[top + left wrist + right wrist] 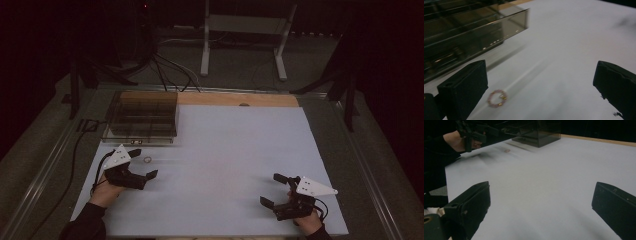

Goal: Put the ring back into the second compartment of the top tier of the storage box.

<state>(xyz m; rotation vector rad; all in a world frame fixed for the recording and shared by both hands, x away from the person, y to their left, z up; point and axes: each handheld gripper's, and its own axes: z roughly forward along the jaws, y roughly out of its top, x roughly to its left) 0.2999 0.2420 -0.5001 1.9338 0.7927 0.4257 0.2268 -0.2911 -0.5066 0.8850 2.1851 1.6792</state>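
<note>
Left tool (145,162) and a small beaded ring (147,160) on a pale surface (235,150). The ring, pinkish beads with a few gold ones, lies flat on the surface near its left side, just in front of a dark, clear-walled compartment box (144,117) that stands at the far left corner. In the left gripper view the ring (496,98) sits low between the two black jaws, close beside the left-hand jaw and well apart from the right-hand one; it is off centre in the gap and touches neither. Being round, the ring offers no long axis, so the coming move likely turns on shifting the left tool sideways until the ring is centred, then lowering the jaws to the surface around it. The left tool is released, its jaws spread wide and holding nothing. The right tool (274,189) rests near the front right corner of the surface, also released and empty, with its jaws pointing across towards the left; the ring (507,151) appears from there as a small speck far off. The left hand (106,192) is therefore much the nearer to the ring.
</note>
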